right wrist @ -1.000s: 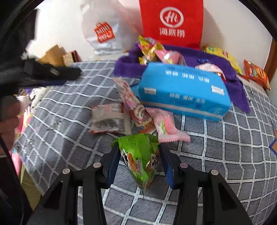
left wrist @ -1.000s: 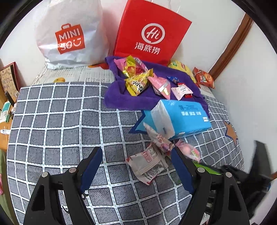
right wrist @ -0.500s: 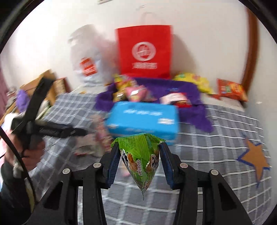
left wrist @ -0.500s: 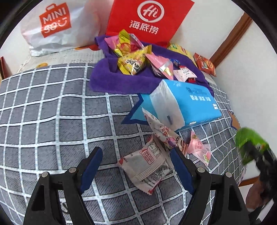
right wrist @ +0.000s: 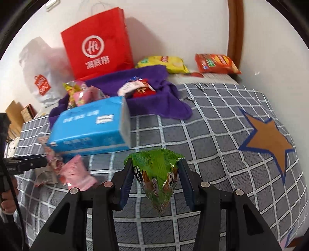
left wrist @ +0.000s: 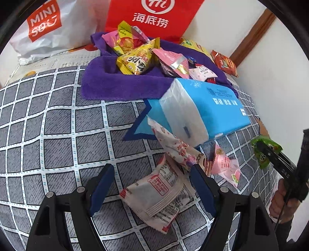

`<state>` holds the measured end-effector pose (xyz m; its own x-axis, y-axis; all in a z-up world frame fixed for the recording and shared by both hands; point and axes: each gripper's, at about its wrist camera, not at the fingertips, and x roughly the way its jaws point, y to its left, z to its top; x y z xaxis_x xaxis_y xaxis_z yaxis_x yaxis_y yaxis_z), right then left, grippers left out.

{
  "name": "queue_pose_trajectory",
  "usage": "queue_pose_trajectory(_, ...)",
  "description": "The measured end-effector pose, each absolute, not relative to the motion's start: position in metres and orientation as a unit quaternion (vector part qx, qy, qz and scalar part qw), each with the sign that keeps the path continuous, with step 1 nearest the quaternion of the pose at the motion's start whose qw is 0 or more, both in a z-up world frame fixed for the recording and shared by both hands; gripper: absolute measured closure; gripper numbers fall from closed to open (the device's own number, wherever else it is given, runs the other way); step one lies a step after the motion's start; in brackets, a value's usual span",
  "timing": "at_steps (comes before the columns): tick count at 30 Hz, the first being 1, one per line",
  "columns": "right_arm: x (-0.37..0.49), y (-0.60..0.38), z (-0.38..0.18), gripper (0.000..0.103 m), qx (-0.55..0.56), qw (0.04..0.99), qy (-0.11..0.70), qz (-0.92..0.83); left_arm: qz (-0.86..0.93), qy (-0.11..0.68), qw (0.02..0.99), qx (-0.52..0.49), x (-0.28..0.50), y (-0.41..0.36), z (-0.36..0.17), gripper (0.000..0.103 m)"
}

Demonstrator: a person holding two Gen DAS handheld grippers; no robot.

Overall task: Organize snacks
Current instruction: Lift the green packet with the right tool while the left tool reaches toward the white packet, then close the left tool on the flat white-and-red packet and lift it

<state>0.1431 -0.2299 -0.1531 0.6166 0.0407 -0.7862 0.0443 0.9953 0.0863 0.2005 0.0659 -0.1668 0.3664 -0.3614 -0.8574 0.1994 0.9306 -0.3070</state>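
My right gripper (right wrist: 156,176) is shut on a green snack packet (right wrist: 157,175) and holds it above the grey checked cloth (right wrist: 212,135); the green packet also shows at the right of the left wrist view (left wrist: 265,152). My left gripper (left wrist: 152,183) is open, low over a white snack packet with red print (left wrist: 160,195) that lies between its fingers. A long patterned packet (left wrist: 173,146) and a pink packet (left wrist: 226,166) lie beside it. A purple towel (left wrist: 119,85) behind holds several snacks, among them a yellow packet (left wrist: 137,59).
A blue tissue pack (left wrist: 204,108) lies between the loose snacks and the purple towel. A red paper bag (left wrist: 152,17) and a white Miniso bag (left wrist: 44,25) stand at the wall. A yellow chip bag (right wrist: 166,61) and a red chip bag (right wrist: 216,62) lie at the far corner.
My right gripper lifted the green packet off the cloth and swung it right, towards the star patch. My left gripper moved forward and down over the white packet.
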Motion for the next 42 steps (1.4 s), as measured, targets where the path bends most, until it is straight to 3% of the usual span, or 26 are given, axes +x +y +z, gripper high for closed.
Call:
queue_pose_trajectory(13, 0.155, -0.219, -0.178, 0.057, 0.015, 0.908, 0.419, 0.019, -0.192, 0.507, 0.84, -0.031, 0.183, 0.054, -0.167, 0.023)
queue_pose_trajectory(22, 0.165, -0.222, -0.191, 0.059, 0.013, 0.896, 0.443, 0.023, -0.179, 0.47, 0.862, 0.07, 0.165, 0.032, -0.173, 0.022)
queue_pose_trajectory(42, 0.165, -0.224, -0.193, 0.059, 0.014, 0.895, 0.444, 0.028, -0.175, 0.443, 0.876, 0.079, 0.146, 0.029, -0.175, 0.024)
